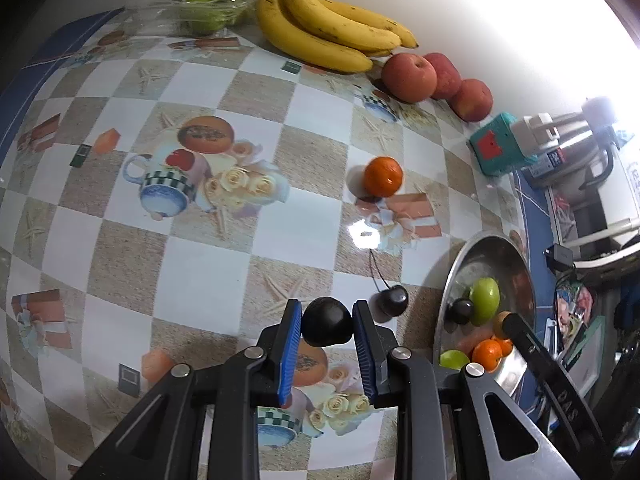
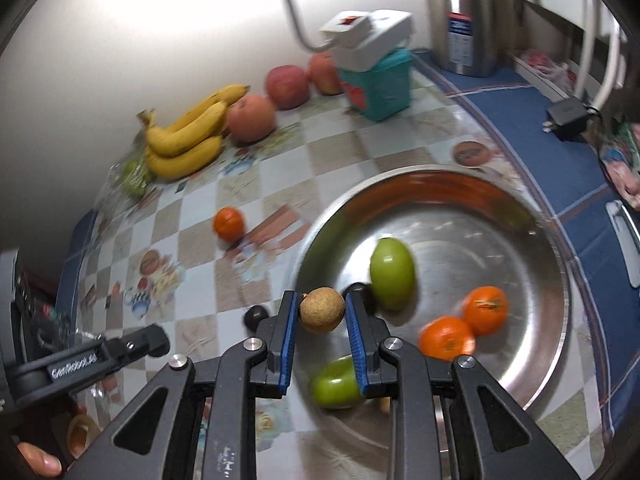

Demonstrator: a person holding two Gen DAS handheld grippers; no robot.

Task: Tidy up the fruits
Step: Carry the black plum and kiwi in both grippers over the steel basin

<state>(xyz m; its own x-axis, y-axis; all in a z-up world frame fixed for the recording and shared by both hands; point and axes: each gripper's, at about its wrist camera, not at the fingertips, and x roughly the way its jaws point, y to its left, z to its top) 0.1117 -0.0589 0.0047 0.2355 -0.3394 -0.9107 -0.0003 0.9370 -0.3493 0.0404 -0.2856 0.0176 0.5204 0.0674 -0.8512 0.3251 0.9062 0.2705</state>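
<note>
1. Left wrist view: your left gripper (image 1: pixel 327 322) has its fingers clamped on a dark fruit (image 1: pixel 326 321), held above the chequered bench (image 1: pixel 200 264). A second dark fruit (image 1: pixel 394 300) lies just beyond it. A loose orange (image 1: pixel 383 176) sits mid-bench. Bananas (image 1: pixel 328 28) and three apples (image 1: pixel 436 82) line the far wall. The steel bowl (image 1: pixel 460 264) at right holds green fruit and oranges.

2. Right wrist view: your right gripper (image 2: pixel 322 311) has its fingers clenched on a brown round fruit (image 2: pixel 322 310), at the near-left rim of the bowl (image 2: pixel 532 320). Inside lie two green fruits (image 2: pixel 392 274), two oranges (image 2: pixel 466 324) and a small dark fruit (image 2: pixel 358 290).
</note>
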